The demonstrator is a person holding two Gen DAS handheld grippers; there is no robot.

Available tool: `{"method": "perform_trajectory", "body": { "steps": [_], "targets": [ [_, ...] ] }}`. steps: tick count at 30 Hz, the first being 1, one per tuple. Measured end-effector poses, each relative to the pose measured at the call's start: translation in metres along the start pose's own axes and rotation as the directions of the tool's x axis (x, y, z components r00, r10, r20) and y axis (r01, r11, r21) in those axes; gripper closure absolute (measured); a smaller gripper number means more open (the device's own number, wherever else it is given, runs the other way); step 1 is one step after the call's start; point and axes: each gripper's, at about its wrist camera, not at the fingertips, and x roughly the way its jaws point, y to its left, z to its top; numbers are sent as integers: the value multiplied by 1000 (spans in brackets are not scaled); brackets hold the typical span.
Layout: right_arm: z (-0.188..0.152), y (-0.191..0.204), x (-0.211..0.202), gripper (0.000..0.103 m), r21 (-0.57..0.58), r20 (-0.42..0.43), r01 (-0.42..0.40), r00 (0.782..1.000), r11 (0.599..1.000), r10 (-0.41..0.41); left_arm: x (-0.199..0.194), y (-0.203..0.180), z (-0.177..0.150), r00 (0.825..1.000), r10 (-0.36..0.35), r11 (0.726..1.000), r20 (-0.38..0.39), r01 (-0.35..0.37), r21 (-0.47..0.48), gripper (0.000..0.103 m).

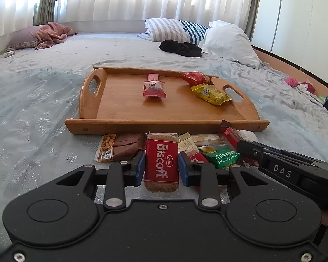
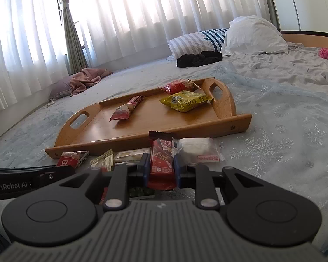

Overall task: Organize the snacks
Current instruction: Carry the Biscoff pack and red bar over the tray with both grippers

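Observation:
A wooden tray (image 1: 120, 107) lies on the bed and holds a pink-and-white bar (image 1: 153, 86), a red packet (image 1: 194, 77) and a yellow packet (image 1: 212, 94). It also shows in the right wrist view (image 2: 142, 128). My left gripper (image 1: 161, 166) is shut on a red Biscoff packet (image 1: 161, 159) in front of the tray. My right gripper (image 2: 160, 169) is shut on a red snack bar (image 2: 161, 161). Loose snacks lie around them: a brown nut packet (image 1: 120, 148), a green wasabi pea packet (image 1: 225, 156) and a white packet (image 2: 196, 149).
Pillows (image 1: 227, 41) and a black garment (image 1: 180, 48) lie at the bed's far end. A pink cloth (image 1: 52, 33) lies at the far left. Small items, among them a pink ball (image 1: 292, 81), sit by the bed's right edge. A grey sheet (image 1: 32, 100) surrounds the tray.

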Motion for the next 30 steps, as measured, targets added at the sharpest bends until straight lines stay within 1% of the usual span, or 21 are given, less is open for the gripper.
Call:
{"method": "perform_trajectory", "body": {
  "steps": [7, 12, 16, 19, 23, 27, 30],
  "targets": [
    [8, 7, -9, 77, -44, 39, 3, 999, 999, -1, 3, 2, 8, 1000, 0, 1000, 8, 0, -2, 72],
    [19, 6, -9, 77, -52, 58, 30, 998, 998, -27, 8, 2, 24, 1000, -15, 1000, 12, 15, -8, 72],
    [32, 0, -4, 77, -41, 50, 56, 997, 998, -54, 19, 1, 41, 1000, -31, 999, 4, 31, -15, 72],
    [47, -7, 5, 77, -38, 16, 58, 998, 998, -58, 31, 1, 57, 999, -53, 998, -8, 53, -23, 72],
    [71, -19, 25, 77, -42, -74, 55, 996, 998, -58, 52, 4, 77, 996, -78, 996, -48, 75, -55, 73],
    [92, -28, 46, 77, -74, -146, 86, 985, 993, -97, 77, 7, 96, 991, -88, 994, -104, 79, -81, 73],
    [103, -32, 62, 77, -101, -212, 85, 972, 991, -105, 95, 5, 108, 987, -94, 993, -133, 83, -87, 73]
  ]
}}
